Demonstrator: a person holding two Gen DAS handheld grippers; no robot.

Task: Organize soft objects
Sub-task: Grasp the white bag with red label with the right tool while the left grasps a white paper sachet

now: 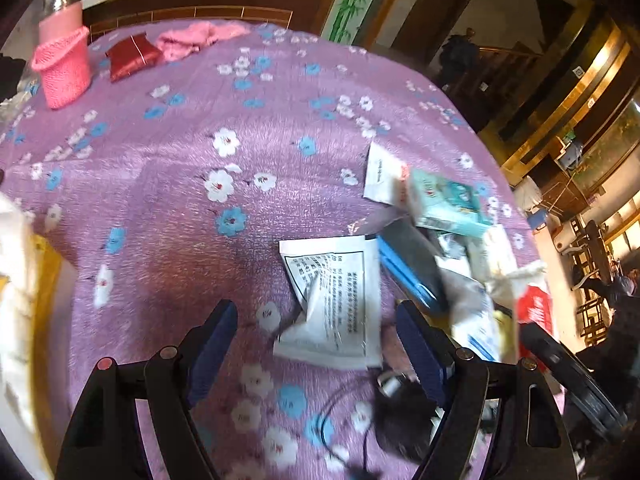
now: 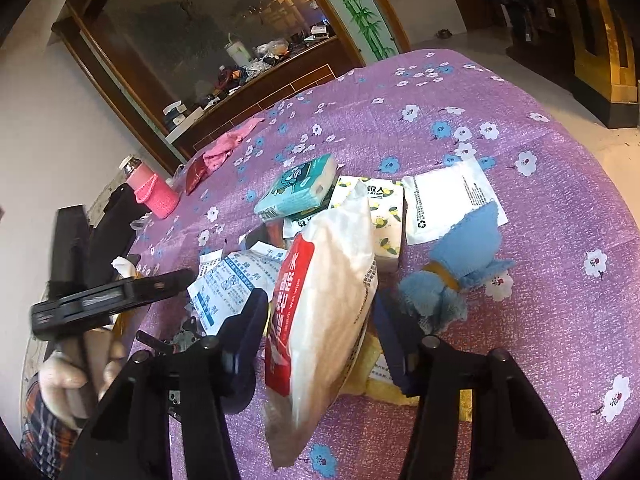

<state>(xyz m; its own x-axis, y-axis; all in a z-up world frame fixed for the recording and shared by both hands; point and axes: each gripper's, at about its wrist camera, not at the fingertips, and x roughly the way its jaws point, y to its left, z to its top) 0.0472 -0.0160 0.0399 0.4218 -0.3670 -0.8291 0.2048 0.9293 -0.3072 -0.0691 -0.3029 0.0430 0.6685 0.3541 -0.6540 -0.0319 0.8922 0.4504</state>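
In the right wrist view my right gripper is shut on a white-and-red wet-wipe pack, which stands tilted on edge between the dark pads. A blue plush toy lies just right of the fingers. Behind the pack sit a teal tissue pack, a lemon-print tissue pack and a white sachet. My left gripper hangs open above the purple flowered cloth. A white printed packet lies flat between and ahead of its fingertips, untouched. The wipe pack's red end shows at the right.
A pink knitted bottle sleeve, a red pouch and a pink cloth sit at the table's far left. A black cable and plug lie by the left gripper's right finger. A gloved hand holds the left gripper.
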